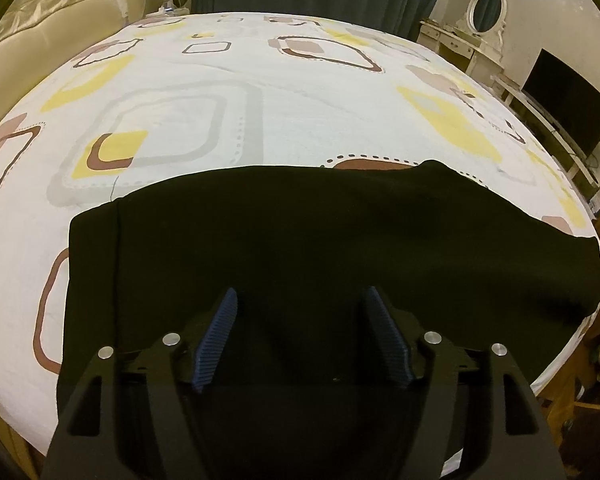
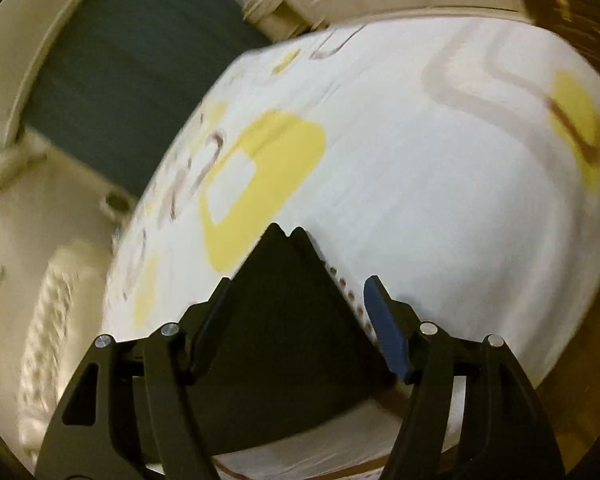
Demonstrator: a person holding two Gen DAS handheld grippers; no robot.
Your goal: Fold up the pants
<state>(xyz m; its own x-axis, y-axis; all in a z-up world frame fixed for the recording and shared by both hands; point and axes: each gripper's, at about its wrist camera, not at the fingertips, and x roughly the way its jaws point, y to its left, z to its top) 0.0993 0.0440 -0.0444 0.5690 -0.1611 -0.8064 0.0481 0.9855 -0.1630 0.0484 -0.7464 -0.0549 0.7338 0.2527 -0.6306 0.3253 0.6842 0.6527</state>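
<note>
So the black pants point(image 1: 292, 248) are lying flat on the bed point(image 1: 260, 120), near its front edge, and their long axis runs sideways across the left wrist view — one end squared off at the left, the other tapering away to the right. The left gripper point(image 1: 302, 300) hangs right over the cloth near that left end, jaws spread wide with nothing between them, pointing across the short width of the garment toward the far side of the bed. Over on the right, the right gripper point(image 2: 298, 292) is looking along a pointed dark end of the pants point(image 2: 284, 320) that sits between its jaws; those are spread too, not pinching anything I can make out. That view is tilted and smeared, so whether a finger touches cloth I can't tell. My guess is each hand is about to take its own end, and both are already close — the fold would probably go end to end.
</note>
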